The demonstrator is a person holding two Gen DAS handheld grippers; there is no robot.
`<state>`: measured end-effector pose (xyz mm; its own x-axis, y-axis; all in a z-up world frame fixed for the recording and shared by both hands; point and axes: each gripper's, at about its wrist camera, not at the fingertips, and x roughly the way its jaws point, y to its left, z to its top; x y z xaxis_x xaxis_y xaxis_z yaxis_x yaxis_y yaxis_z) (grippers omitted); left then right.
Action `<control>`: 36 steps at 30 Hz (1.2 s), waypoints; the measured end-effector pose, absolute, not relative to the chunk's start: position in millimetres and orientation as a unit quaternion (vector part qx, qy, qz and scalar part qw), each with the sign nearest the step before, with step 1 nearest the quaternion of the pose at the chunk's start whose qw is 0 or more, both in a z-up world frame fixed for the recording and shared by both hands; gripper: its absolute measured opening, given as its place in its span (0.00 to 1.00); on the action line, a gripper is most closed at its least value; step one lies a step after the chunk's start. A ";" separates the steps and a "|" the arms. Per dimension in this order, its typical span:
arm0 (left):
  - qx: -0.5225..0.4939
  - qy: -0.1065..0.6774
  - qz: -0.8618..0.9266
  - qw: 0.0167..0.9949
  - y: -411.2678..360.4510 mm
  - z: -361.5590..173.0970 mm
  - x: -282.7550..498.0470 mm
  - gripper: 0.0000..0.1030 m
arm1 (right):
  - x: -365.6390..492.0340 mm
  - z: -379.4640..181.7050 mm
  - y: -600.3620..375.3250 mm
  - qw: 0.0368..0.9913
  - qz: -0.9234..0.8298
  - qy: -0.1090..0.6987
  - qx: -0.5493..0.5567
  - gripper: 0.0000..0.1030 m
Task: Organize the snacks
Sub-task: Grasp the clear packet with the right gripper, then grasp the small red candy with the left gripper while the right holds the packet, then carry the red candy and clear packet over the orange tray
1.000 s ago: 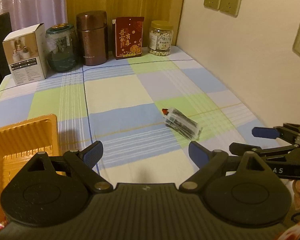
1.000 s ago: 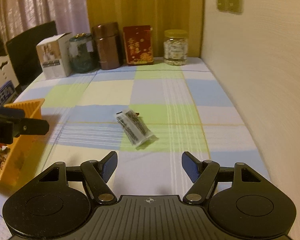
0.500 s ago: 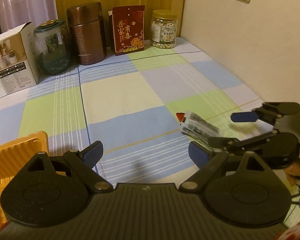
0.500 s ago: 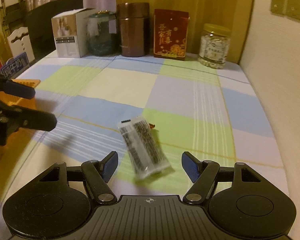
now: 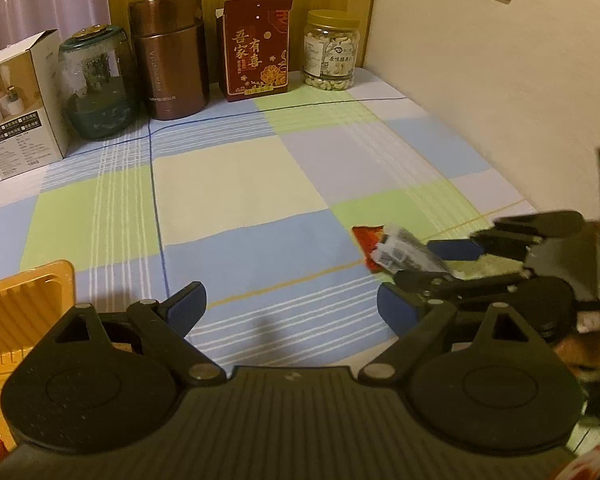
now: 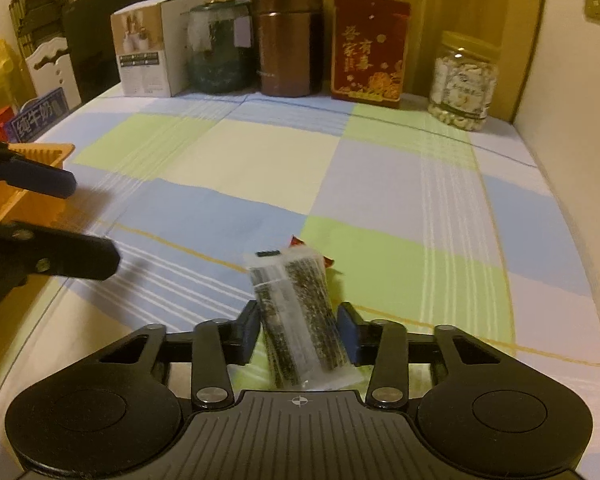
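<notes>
A clear packet of dark seaweed snack [image 6: 296, 316] lies on the checked tablecloth, partly over a small red wrapper [image 6: 298, 241]. My right gripper [image 6: 299, 330] is closing, its blue pads touching both long sides of the packet. The left wrist view shows the same packet [image 5: 404, 254] between the right gripper's [image 5: 428, 266] fingers, with the red wrapper [image 5: 366, 236] poking out beyond it. My left gripper [image 5: 292, 306] hangs wide open over bare cloth, holding nothing, next to the orange tray [image 5: 24, 300]. From the right wrist, the left gripper [image 6: 84, 220] and tray [image 6: 32, 160] sit at the left edge.
Along the back stand a white box [image 5: 24, 100], a glass jar [image 5: 96, 84], a brown canister [image 5: 170, 52], a red pouch [image 5: 256, 48] and a jar of nuts [image 5: 330, 52]. A wall [image 5: 500, 100] borders the table on the right. A dark chair [image 6: 100, 24] stands beyond the left side.
The right gripper moved forward and down over the seaweed packet, then its jaws narrowed onto its sides. The left gripper drifted forward, staying open.
</notes>
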<state>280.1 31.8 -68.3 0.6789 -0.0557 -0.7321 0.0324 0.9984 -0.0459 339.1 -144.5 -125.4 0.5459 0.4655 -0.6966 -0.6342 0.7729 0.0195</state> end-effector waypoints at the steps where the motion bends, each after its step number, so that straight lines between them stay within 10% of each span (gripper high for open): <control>1: -0.015 0.399 -0.024 0.916 29.5 -68.7 282.0 0.89 | 337.2 -123.7 -148.6 0.875 0.310 0.355 -0.113 0.39; 13: -0.067 0.392 -0.020 0.917 -11.9 -92.2 316.3 0.78 | 325.2 -126.4 -210.0 0.905 0.194 0.375 -0.049 0.38; 36: -0.042 0.380 -0.026 0.924 -34.4 -132.6 354.2 0.20 | 313.9 -129.8 -241.0 0.913 0.152 0.378 -0.033 0.38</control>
<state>354.2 -34.4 -132.6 0.7095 -0.0797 -0.7002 0.0157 0.9951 -0.0973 313.9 -241.0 -129.8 0.6689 0.2521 -0.6993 -0.3017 0.9518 0.0546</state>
